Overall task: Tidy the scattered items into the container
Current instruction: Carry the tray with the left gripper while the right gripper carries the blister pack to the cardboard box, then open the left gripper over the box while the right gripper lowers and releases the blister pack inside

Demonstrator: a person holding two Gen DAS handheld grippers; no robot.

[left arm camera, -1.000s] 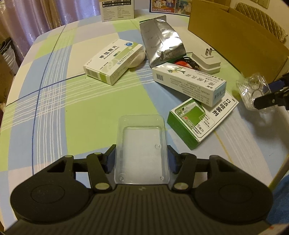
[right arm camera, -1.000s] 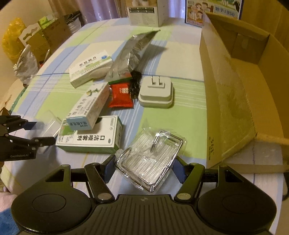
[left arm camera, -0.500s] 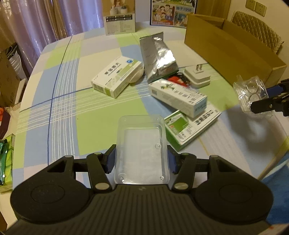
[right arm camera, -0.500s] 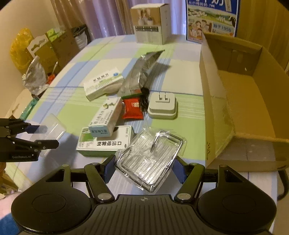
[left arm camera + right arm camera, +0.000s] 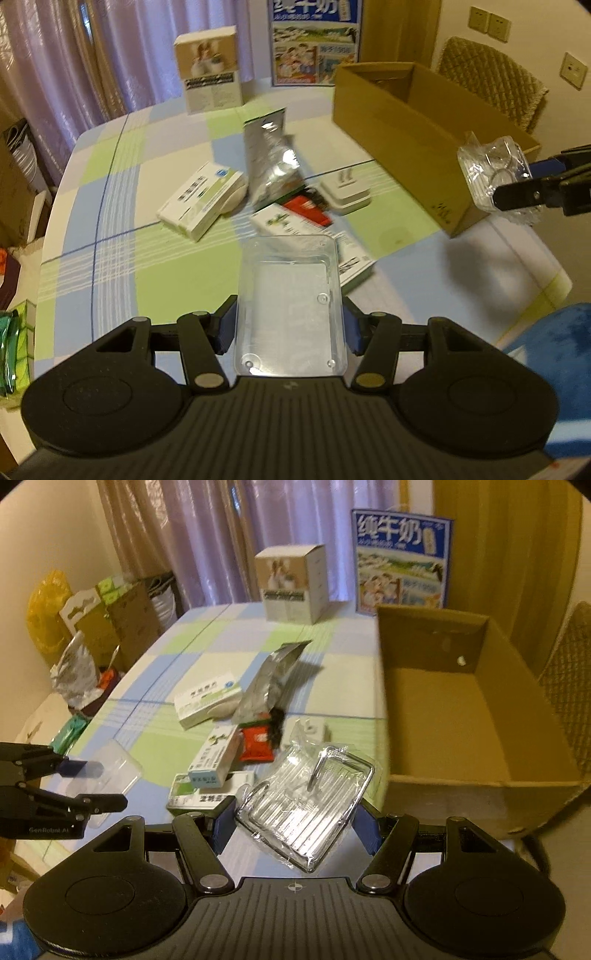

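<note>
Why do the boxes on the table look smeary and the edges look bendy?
Left wrist view: the medicine boxes and foil bag are motion-blurred, and fisheye curves the cardboard box. Right wrist view: similar blur, with glare on the wrapped metal rack.

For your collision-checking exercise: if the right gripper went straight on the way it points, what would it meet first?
Probably the small boxes on the table: right gripper, holding the wrapped metal rack, aims down toward the green box, left of the cardboard box. Depth is unclear.
</note>
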